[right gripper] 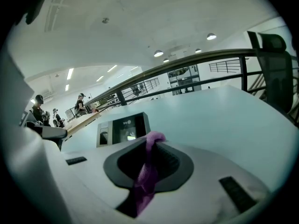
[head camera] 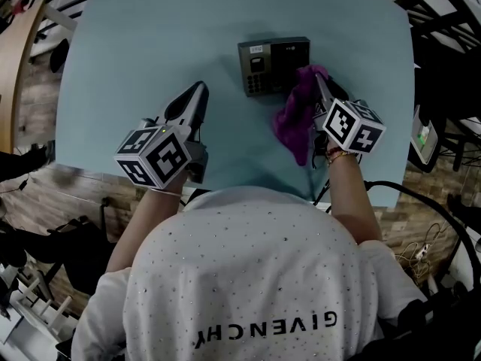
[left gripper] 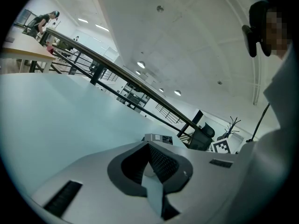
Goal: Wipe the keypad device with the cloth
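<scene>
The keypad device (head camera: pixel 272 65) is a dark box with a screen and keys, lying on the pale blue table (head camera: pixel 135 59) at the far middle. It shows ahead of the jaws in the right gripper view as the keypad device (right gripper: pixel 122 128), and small and far in the left gripper view as the keypad device (left gripper: pixel 159 138). My right gripper (head camera: pixel 319 80) is shut on a purple cloth (head camera: pixel 297 115) that hangs beside the device's right edge; the cloth (right gripper: pixel 148 171) runs between its jaws. My left gripper (head camera: pixel 200 90) is shut and holds nothing, left of the device.
The table's near edge lies just under both hands. Black railings (right gripper: pixel 187 66) and wooden desks with people (right gripper: pixel 81 104) stand beyond the far side. Cables and a small device (head camera: pixel 422 138) lie on the floor to the right.
</scene>
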